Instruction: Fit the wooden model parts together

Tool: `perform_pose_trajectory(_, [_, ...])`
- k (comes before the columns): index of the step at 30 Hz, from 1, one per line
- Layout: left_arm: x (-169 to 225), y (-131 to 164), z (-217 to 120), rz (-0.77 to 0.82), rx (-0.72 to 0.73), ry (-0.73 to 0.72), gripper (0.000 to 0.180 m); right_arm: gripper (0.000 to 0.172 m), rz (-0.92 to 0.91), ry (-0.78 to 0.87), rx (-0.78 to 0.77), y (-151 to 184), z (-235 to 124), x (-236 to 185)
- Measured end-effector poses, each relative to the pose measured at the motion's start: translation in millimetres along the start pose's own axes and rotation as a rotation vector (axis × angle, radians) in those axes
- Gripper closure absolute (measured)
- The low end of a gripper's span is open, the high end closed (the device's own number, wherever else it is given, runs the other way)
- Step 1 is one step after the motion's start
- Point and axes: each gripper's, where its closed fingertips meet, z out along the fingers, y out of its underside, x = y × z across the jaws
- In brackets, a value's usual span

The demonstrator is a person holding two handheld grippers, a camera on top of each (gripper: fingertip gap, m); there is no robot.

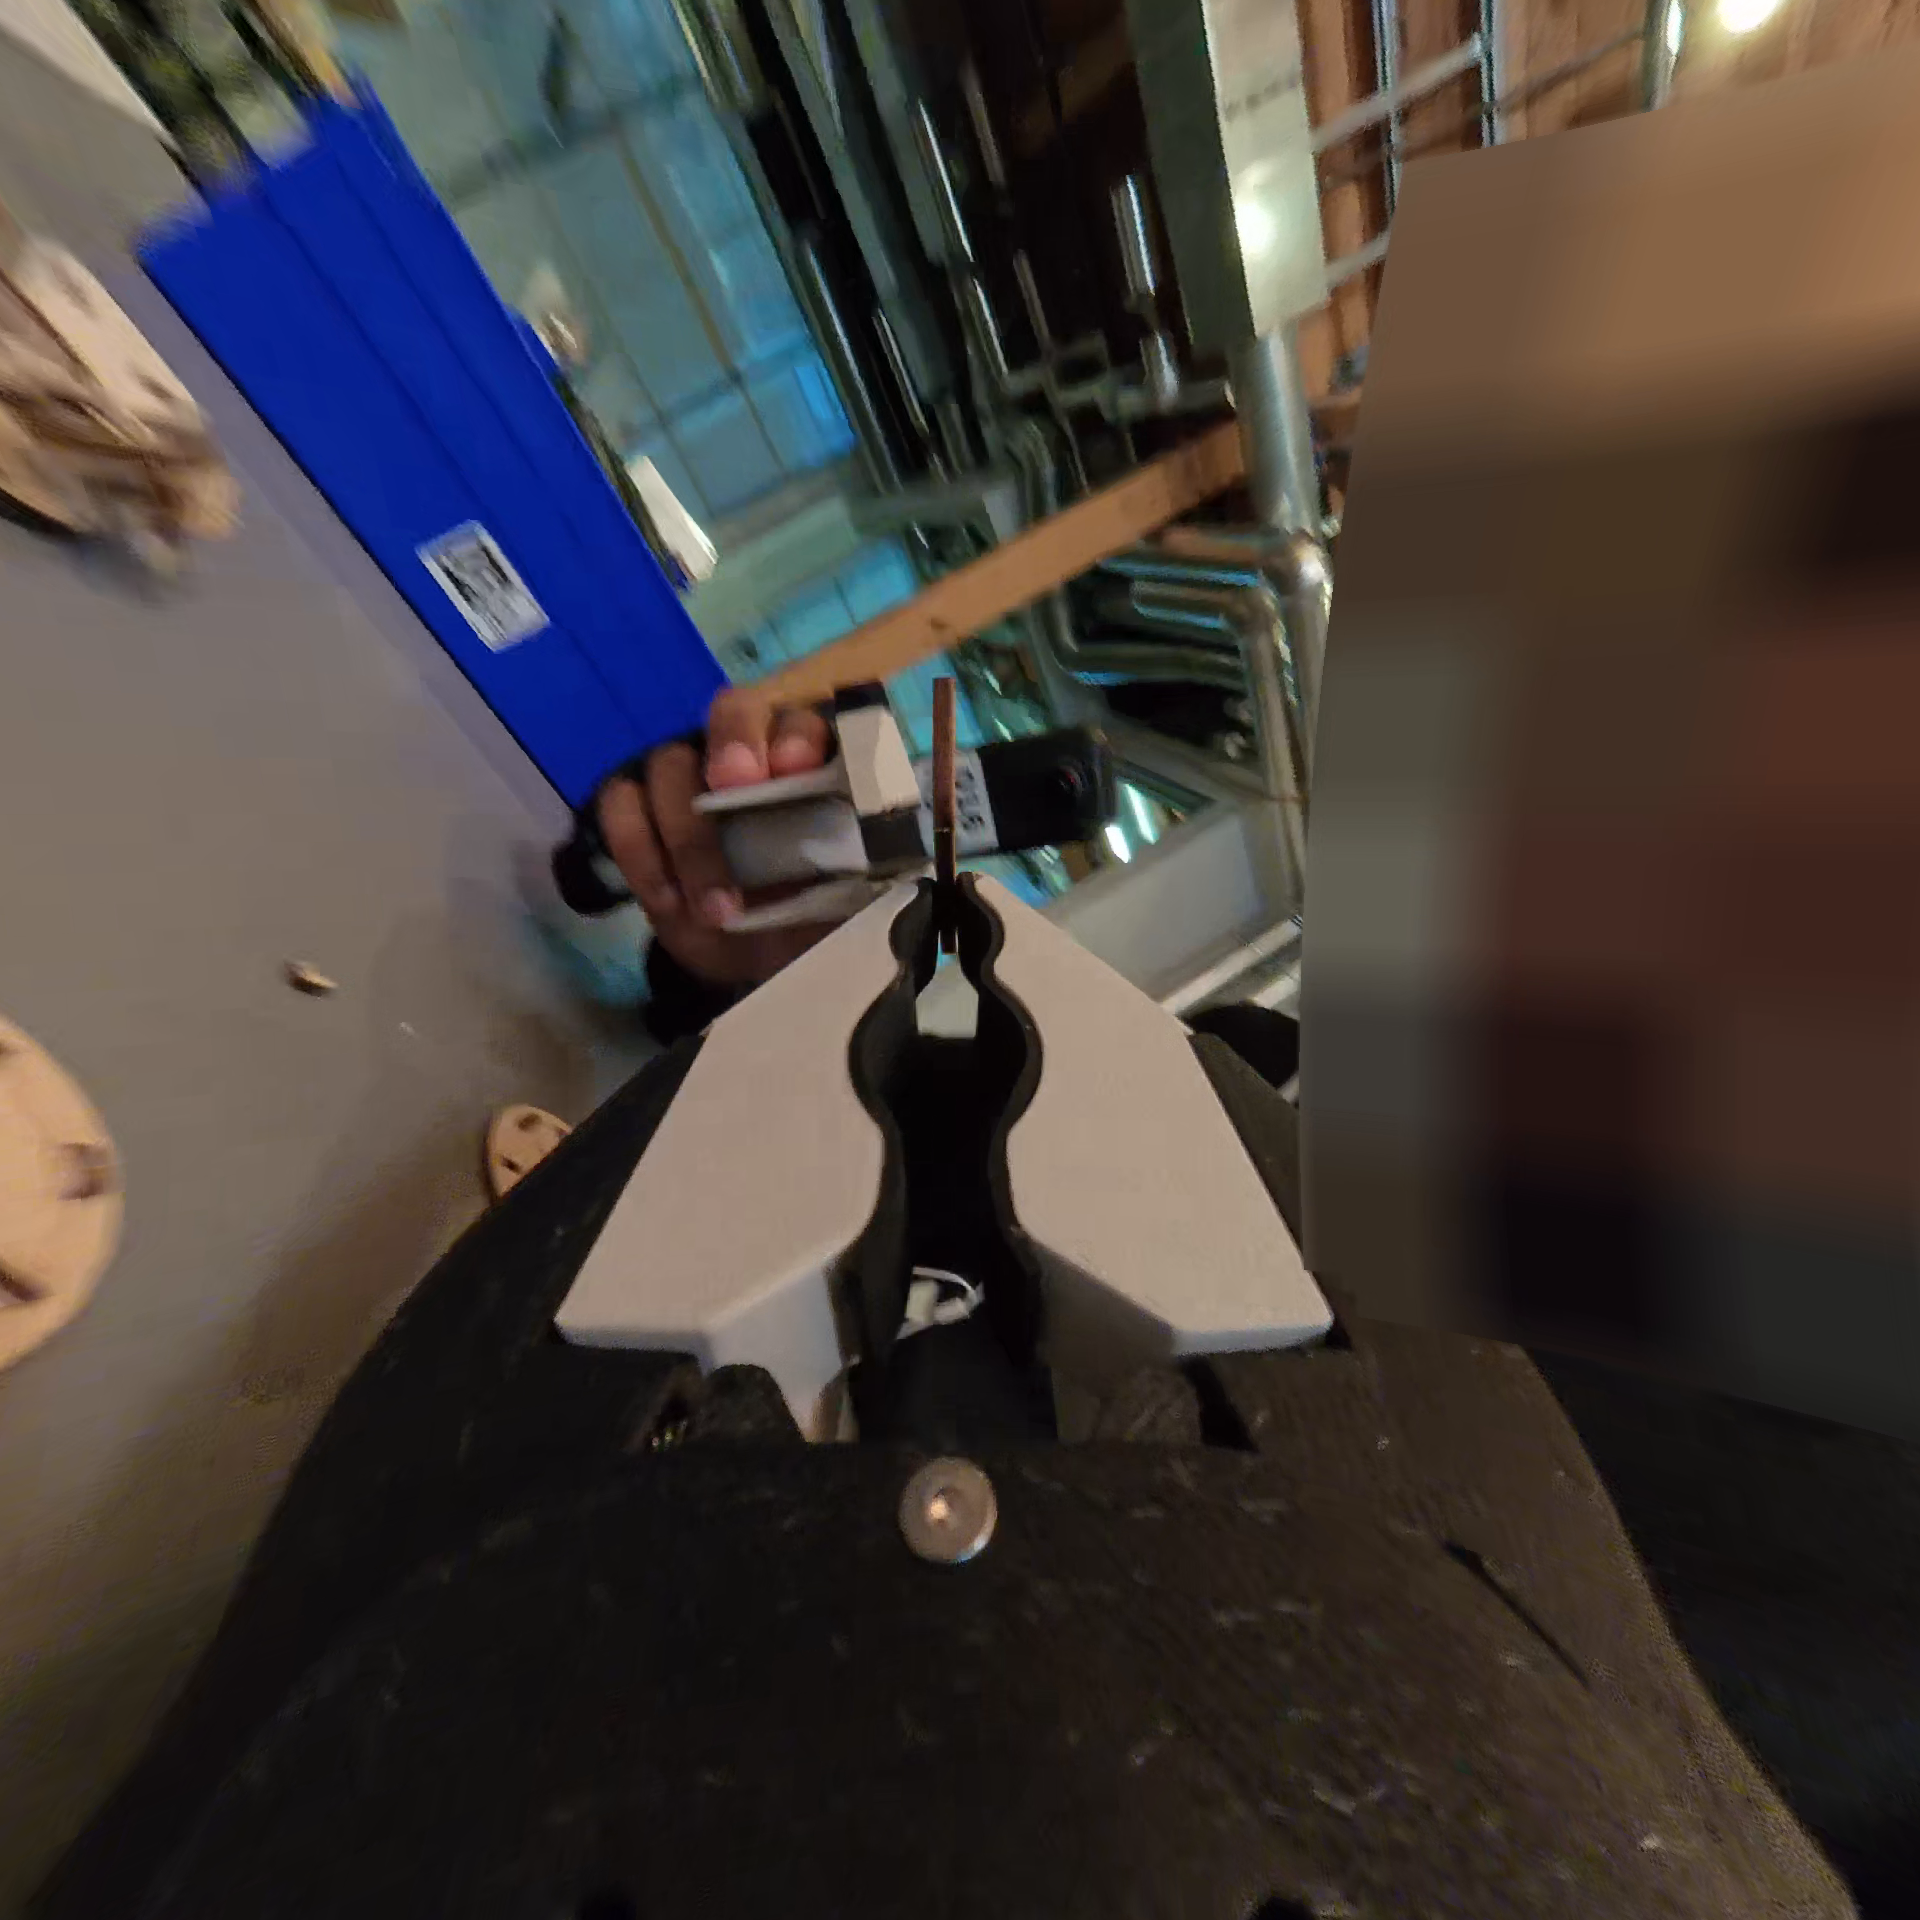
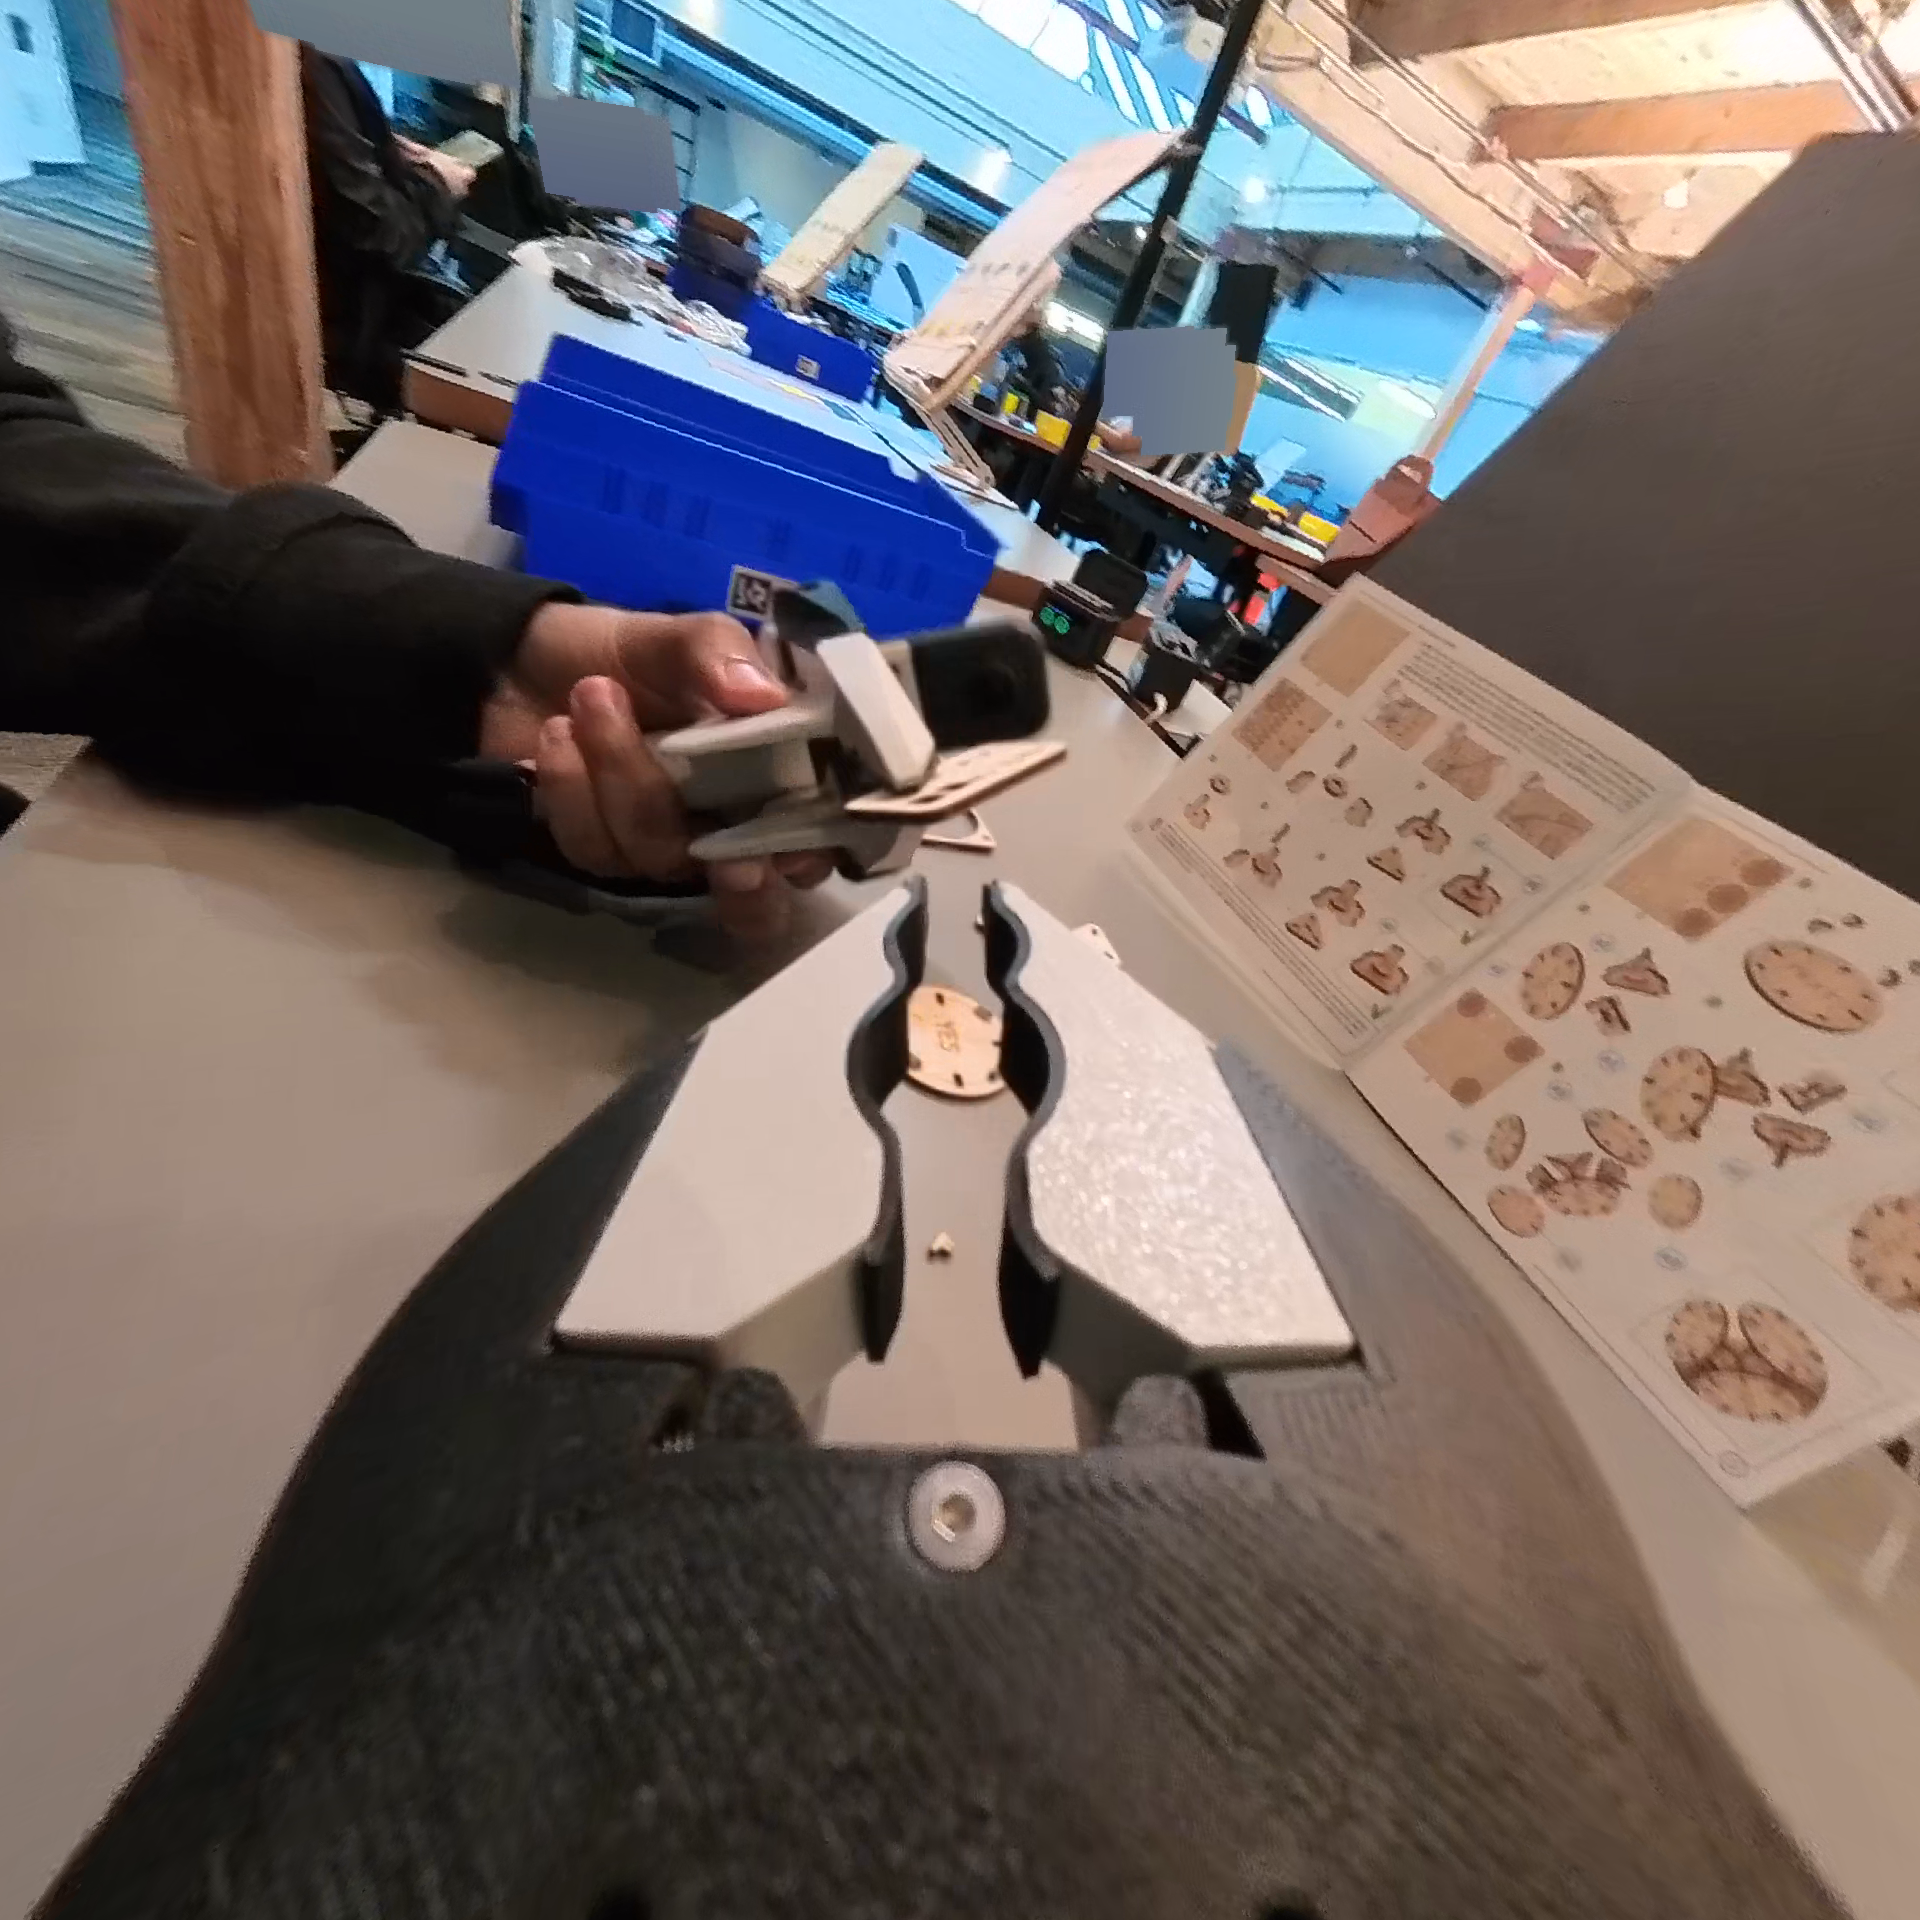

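Two handheld grippers work over a grey table (image 2: 260, 1039) in a busy workshop. The left gripper (image 1: 943, 894) is closed on one thin, flat wooden piece (image 1: 943, 769), seen edge-on, its dark pads pinching the lower end so the piece stands out beyond the tips. The right gripper (image 2: 951, 899) has its fingers slightly parted with nothing between the pads; one round wooden disc (image 2: 951, 1039) lies flat on the table below the gap, and a tiny wood chip (image 2: 942, 1242) lies nearer.

In the right wrist view, a hand (image 2: 623, 748) in a black sleeve holds the other gripper just left of and beyond the tips — close quarters there. One open instruction booklet (image 2: 1507, 935) lies at the right against a dark panel (image 2: 1714, 520). One blue bin (image 2: 727, 499) sits at the far left, with a flat wooden sheet (image 2: 956, 779) near it. Bare tabletop stretches along the near left. Timber posts, ceiling beams and further benches fill the room behind.
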Motion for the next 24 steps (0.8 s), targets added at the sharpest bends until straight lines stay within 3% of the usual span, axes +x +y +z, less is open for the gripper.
perform_pose_trajectory(4, [-5, -26, -21, 0.108, 0.115, -0.125, 0.180, 0.162, 0.080, 0.053, -0.014, 5, -3, 15])
perform_pose_trajectory(9, [-27, -7, -14, 0.231, -0.034, -0.318, 0.180, 0.144, 0.341, -0.035, 0.016, 5, -1, 13])
perform_pose_trajectory(14, [-29, 6, -2, 0.258, -0.086, -0.307, 0.180, 0.135, 0.624, -0.220, -0.028, 15, 5, -4])
perform_pose_trajectory(17, [-26, 7, 2, 0.282, -0.077, -0.289, 0.180, 0.141, 0.691, -0.259, -0.040, 17, 7, -8])
perform_pose_trajectory(21, [-27, 9, 5, 0.306, -0.086, -0.302, 0.179, 0.168, 0.729, -0.283, -0.016, 15, 4, -7])
perform_pose_trajectory(24, [-27, 6, 3, 0.310, -0.073, -0.306, 0.166, 0.172, 0.771, -0.297, -0.028, 17, 1, -6])
